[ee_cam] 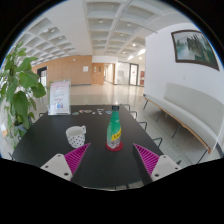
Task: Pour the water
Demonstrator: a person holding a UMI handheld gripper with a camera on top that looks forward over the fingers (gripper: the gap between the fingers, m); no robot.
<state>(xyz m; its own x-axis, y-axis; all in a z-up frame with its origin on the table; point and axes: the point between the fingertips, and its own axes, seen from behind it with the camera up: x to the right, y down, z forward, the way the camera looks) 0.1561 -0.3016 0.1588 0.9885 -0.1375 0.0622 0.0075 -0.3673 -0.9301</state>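
Observation:
A green bottle [115, 128] with a red cap and a red-yellow label stands upright on the black table [60, 135], ahead of my gripper [112, 158] and between the lines of its fingers. A white cup [76, 136] stands to the left of the bottle, just beyond the left finger's pink pad [76, 157]. The right pad [148, 158] is wide apart from the left one. My gripper is open and holds nothing.
A potted plant [17, 88] stands at the table's left side. A white sign stand [60, 97] is on the table's far left end. Chairs [140, 124] line the table's right side. A white bench [190, 110] runs along the right wall.

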